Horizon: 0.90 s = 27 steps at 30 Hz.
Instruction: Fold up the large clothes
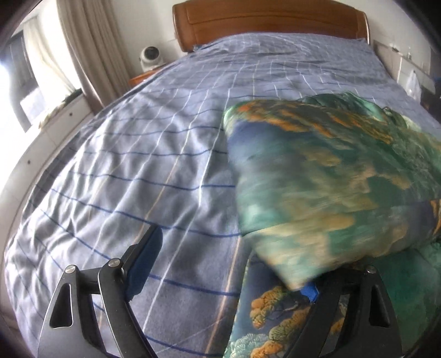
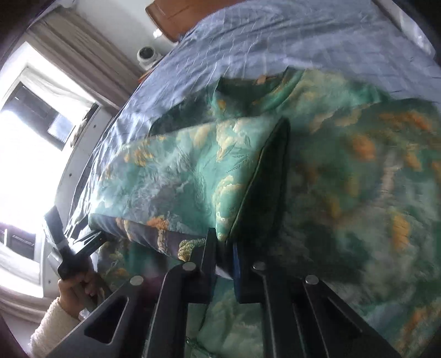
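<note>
Left claw (image 1: 220, 264): in the left wrist view its jaws stand wide apart over the bed (image 1: 137, 154); one pad hangs above bare sheet, the other is half hidden under the garment's (image 1: 325, 176) near corner. Nothing is pinched between them as far as I can see.
Garment, left view: a green, blue and orange printed piece lies on the right side of the bed, one flap raised and blurred, lapping over a lower layer beside the claw.
Left side of bed: bare checked sheet, wrinkled, up to the headboard (image 1: 270, 22).
Right claw (image 2: 224, 256): in the right wrist view its jaws are closed tight on an edge of the garment (image 2: 187, 176), a fold of cloth rising straight out of the pads.
Garment, right view: a long doubled flap runs away from the claw, laid across the rest of the cloth, which spreads rumpled to the right.
Left hand (image 2: 74, 292): visible low at the left, gripping its tool beside the flap's far end.
Progress: I judge a first fold is under way, not settled; edges look uneven, and further folds and smoothing remain.
</note>
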{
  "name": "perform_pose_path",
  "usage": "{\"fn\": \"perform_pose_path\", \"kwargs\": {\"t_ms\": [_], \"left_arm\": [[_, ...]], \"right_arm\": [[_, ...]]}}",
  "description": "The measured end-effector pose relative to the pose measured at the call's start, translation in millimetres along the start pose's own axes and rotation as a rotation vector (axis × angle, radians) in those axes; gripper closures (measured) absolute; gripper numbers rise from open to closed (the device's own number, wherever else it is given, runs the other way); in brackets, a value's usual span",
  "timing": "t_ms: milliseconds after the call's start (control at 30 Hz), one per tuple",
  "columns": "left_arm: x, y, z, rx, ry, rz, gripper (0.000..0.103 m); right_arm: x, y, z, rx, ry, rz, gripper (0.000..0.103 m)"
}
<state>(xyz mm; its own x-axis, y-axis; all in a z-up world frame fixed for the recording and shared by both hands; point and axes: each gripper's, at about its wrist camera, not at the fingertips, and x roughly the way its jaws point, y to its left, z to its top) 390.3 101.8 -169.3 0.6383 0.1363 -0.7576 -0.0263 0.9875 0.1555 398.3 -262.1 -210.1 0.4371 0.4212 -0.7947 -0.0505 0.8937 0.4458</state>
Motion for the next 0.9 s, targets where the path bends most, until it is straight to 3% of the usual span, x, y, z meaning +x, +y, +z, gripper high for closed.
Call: {"fn": "perform_pose_path", "kwargs": {"t_ms": [67,167,367,533,567,767,900], "left_arm": [[3,-4,-1,0.01,0.008,0.002,0.015],[9,-8,-6,0.016,0.041,0.016,0.013],[-10,1,-12,0.003,0.065,0.038,0.014],[-64,15,-36,0.055,0.028,0.043,0.014],[-80,19,-44,0.053,0.022,0.035,0.014],[-157,29,-89,0.015,-0.018,-0.019,0.01],[-208,14,-129,0.02,-0.038,-0.038,0.01]], "right_arm": [[-4,-9,-3,0.022,-0.02,-0.041,0.094],[19,-33,-10,0.084,0.03,-0.074,0.095],[13,-34,-16,0.108,-0.012,-0.032,0.091],[-39,-49,-30,0.168,-0.078,-0.015,0.055],[-50,-53,-34,0.169,-0.09,-0.015,0.052],[-121,-66,-102,0.161,-0.135,0.002,0.048],[-173,-68,-166,0.122,-0.206,-0.064,0.042]]}}
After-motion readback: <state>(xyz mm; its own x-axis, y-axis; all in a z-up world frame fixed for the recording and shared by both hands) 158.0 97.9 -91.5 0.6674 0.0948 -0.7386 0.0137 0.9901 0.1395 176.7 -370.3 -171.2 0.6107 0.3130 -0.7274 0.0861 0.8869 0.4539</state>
